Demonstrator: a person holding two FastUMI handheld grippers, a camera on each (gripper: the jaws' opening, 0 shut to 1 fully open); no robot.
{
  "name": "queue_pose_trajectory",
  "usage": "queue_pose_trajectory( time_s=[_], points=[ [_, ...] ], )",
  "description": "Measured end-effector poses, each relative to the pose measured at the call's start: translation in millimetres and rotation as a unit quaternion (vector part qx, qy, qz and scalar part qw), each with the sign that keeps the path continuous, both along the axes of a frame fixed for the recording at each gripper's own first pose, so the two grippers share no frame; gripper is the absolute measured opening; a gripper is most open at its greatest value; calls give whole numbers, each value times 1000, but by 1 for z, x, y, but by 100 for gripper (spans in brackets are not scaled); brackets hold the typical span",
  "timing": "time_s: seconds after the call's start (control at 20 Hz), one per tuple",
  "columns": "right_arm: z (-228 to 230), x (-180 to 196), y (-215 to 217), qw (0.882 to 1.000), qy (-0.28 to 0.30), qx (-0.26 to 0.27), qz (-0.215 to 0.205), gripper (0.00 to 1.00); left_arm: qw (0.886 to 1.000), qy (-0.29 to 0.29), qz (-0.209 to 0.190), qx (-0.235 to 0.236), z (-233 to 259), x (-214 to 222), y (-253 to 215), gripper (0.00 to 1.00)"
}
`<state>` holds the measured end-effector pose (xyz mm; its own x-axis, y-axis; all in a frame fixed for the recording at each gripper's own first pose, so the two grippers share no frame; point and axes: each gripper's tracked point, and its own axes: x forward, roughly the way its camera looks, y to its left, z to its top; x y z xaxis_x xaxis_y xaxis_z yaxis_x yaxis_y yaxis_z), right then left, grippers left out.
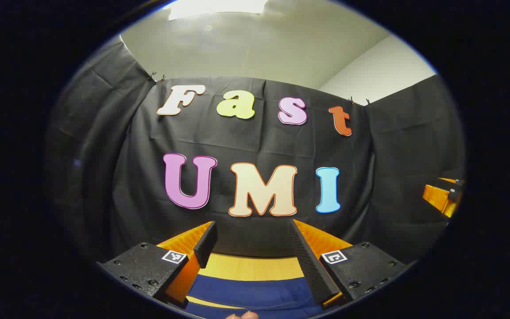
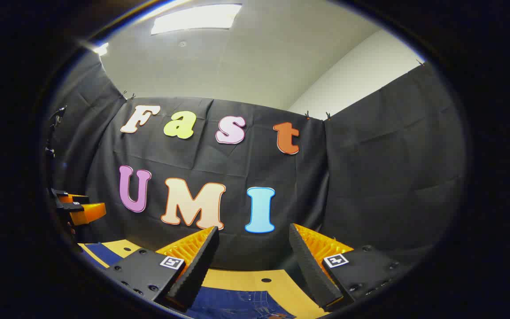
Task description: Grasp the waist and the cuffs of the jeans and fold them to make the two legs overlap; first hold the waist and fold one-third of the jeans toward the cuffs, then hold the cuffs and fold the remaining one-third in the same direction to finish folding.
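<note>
- My left gripper (image 1: 253, 248), seen in the left gripper view, hangs above the table with its jaws spread wide and nothing between them; its black ribbed pads (image 1: 205, 243) touch no cloth.
- Below it, the jeans (image 1: 255, 292) lie as a dark blue band across the yellow wooden table (image 1: 250, 266), with fingertips (image 1: 242, 315) just visible at the bottom edge.
- My right gripper (image 2: 253, 257), in the right gripper view, is likewise wide open and empty, held clear of the tabletop.
- Denim with orange stitching sits under and between its fingers, on the table.
- Each gripper appears at the far side of the other's view: the right gripper at the right edge, the left gripper at the left edge.
</note>
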<state>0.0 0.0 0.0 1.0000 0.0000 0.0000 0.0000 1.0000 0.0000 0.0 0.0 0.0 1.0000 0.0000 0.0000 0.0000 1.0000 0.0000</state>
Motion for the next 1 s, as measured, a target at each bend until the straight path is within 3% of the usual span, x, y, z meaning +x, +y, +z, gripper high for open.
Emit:
queue_pose_trajectory(
  time_s=[0.3, 0.35, 0.45, 0.6, 0.75, 0.85, 1.0],
  points=[
    [-12, 6, 6, 1000, 2, -5, 30, 100, 1000, -6, -4, 20, -2, -3, -4, 95],
    [-16, 6, 7, 999, 4, -2, 38, 96, 999, -1, -3, 40, -6, -5, -1, 95],
    [-29, 10, 17, 998, 9, 16, 66, 98, 994, 13, 12, 108, -18, -13, 15, 98],
    [-55, 20, 30, 994, 28, 53, 96, 98, 978, 53, 41, 200, -40, -48, 52, 95],
    [-74, 30, 51, 988, 61, 80, 115, 98, 972, 96, 50, 211, -67, -71, 77, 95],
    [-73, 38, 61, 988, 60, 80, 114, 98, 959, 131, 57, 244, -92, -87, 108, 94],
    [-79, 40, 87, 987, 70, 82, 121, 98, 925, 205, 66, 314, -134, -114, 168, 95]
  ],
)
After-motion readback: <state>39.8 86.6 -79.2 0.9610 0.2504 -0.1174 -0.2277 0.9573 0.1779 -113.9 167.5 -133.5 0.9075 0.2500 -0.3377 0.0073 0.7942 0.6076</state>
